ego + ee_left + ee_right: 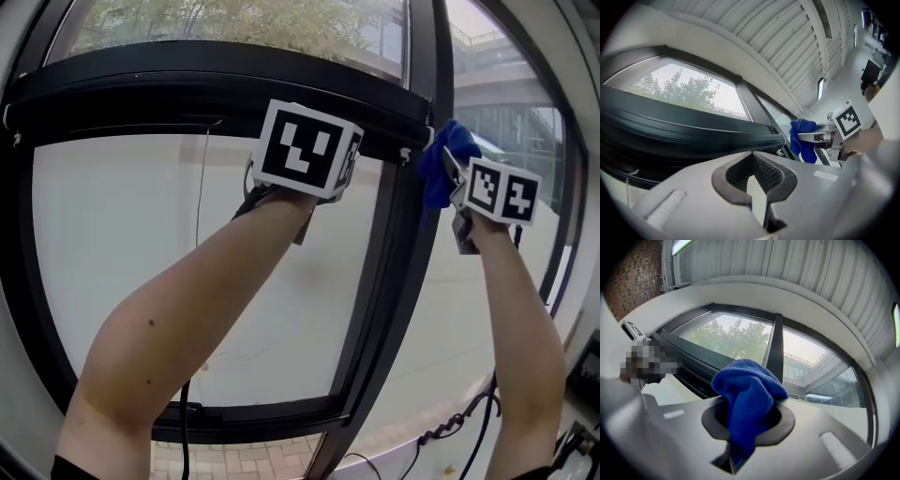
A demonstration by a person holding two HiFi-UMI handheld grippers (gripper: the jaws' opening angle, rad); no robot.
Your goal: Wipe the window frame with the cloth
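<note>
Daylit glass point(141, 244) and trees point(234, 21) lie behind the black window frame point(187, 86), whose upright post point(401, 267) runs top to bottom just left of my right hand-held gripper point(457, 185), clenched on the blue cloth point(439, 167) (bunched at the post's upper end). My left hand-held gripper point(757, 187), clenched on nothing, sits farther left of that post; whether cloth actually touches it is hard to tell.
</note>
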